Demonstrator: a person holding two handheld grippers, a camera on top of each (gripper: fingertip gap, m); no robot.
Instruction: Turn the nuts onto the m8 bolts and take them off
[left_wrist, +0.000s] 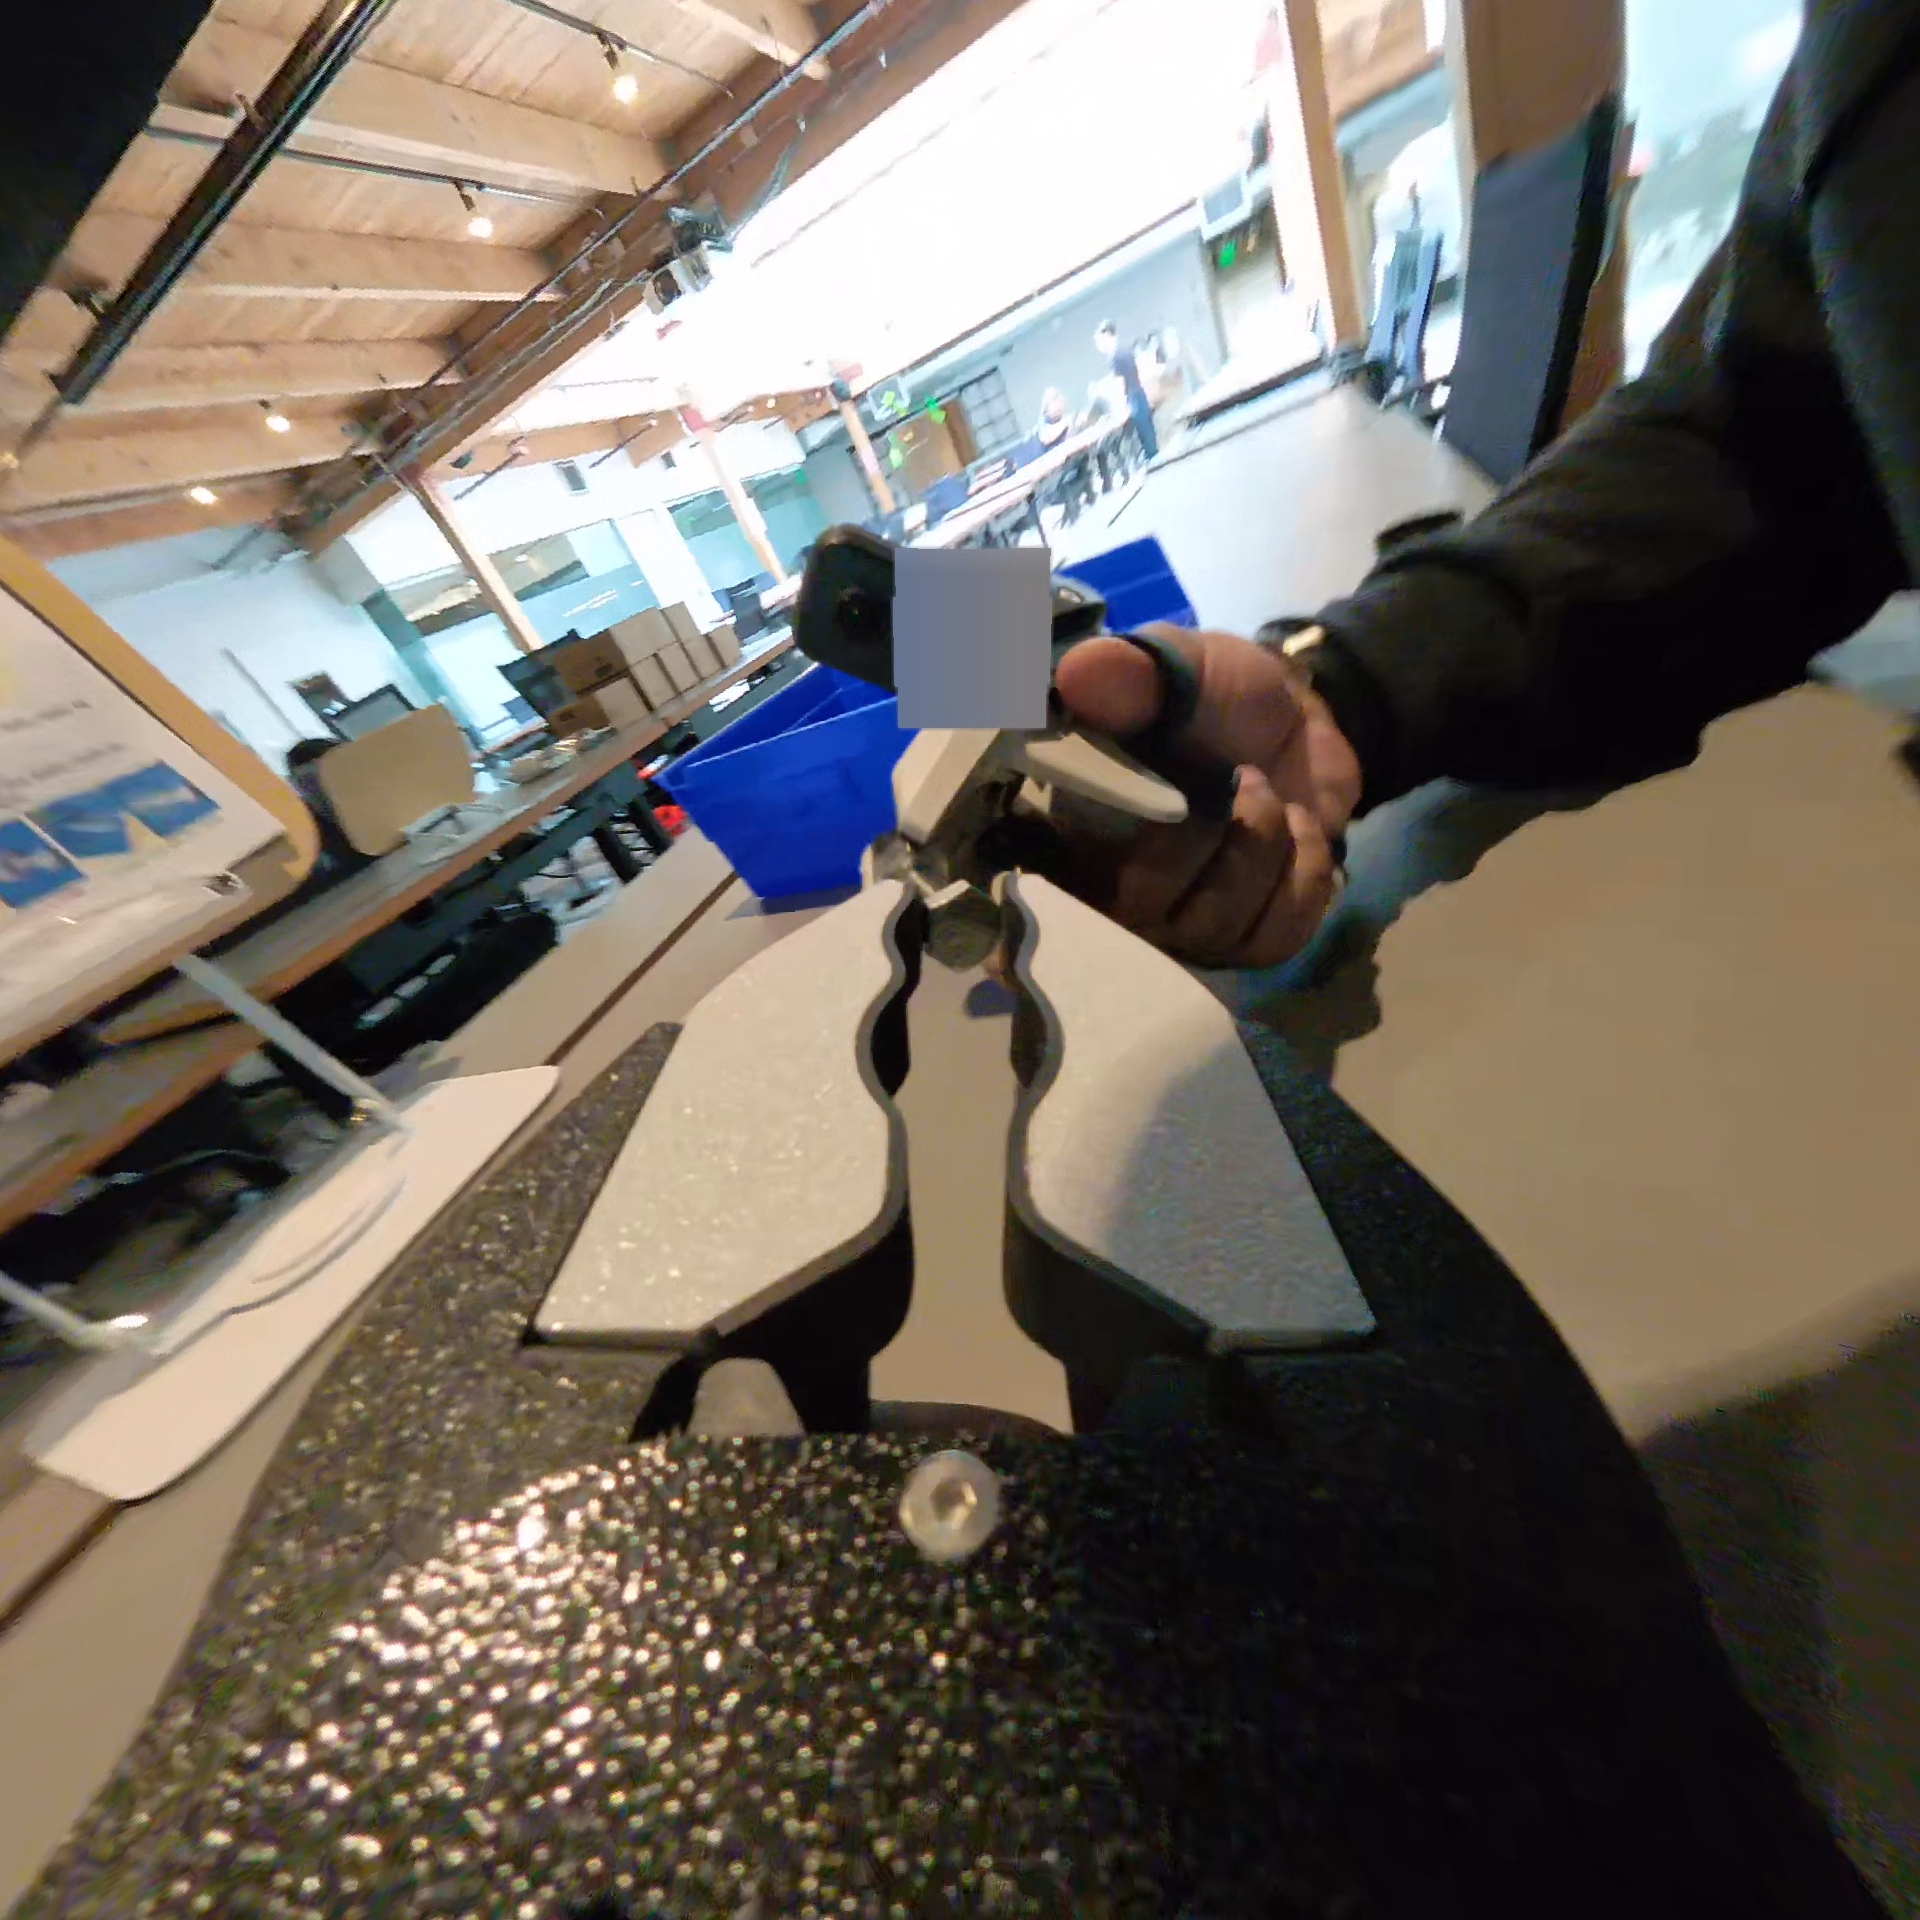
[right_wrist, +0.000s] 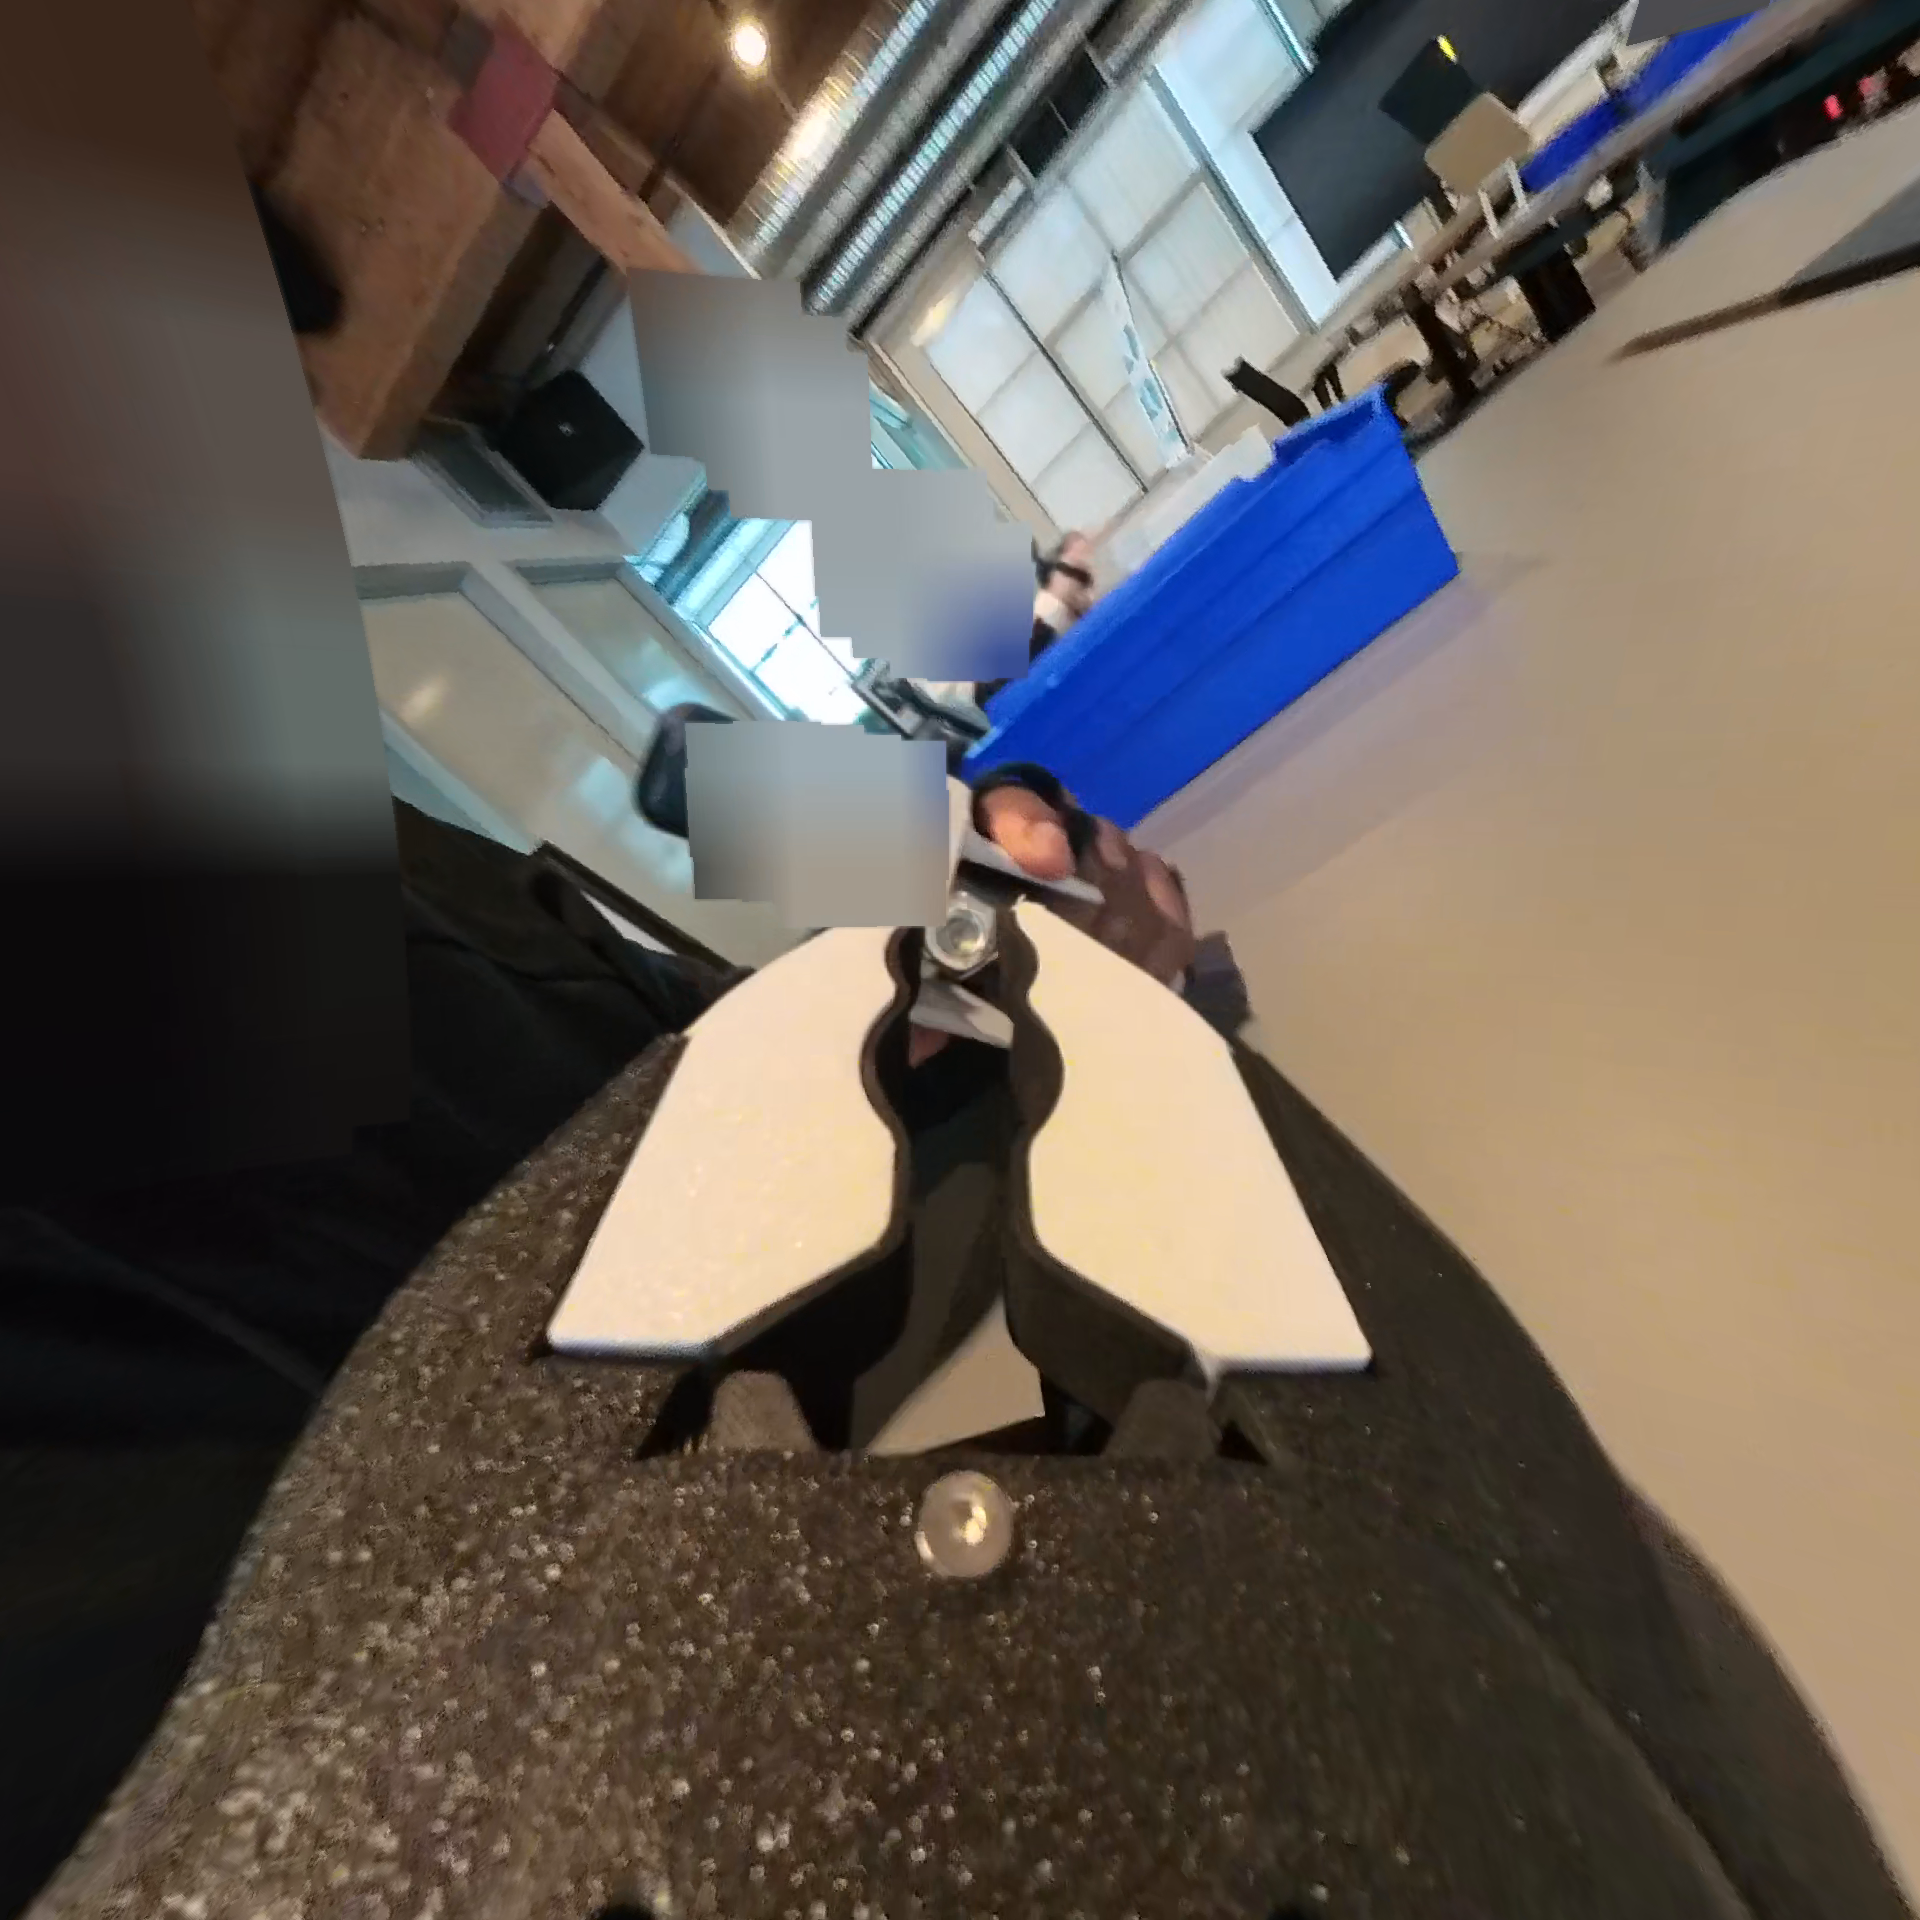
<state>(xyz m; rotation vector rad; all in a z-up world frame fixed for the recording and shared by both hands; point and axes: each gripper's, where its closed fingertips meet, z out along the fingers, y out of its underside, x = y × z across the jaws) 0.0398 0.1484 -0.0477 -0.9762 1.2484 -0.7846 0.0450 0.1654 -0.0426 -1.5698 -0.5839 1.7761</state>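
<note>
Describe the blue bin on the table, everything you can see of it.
The blue bin is an open-topped container of what looks like glossy plastic, with slanted walls and a thick rim. It stands upright on the pale table, beyond both grippers' tips and touching neither. The right wrist view shows its long side wall. A second blue bin seems to sit just behind it. Its contents are hidden.

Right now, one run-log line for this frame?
phase: threading mid-air | left gripper: shut on bolt | right gripper: shut on nut | blue bin: behind
</note>
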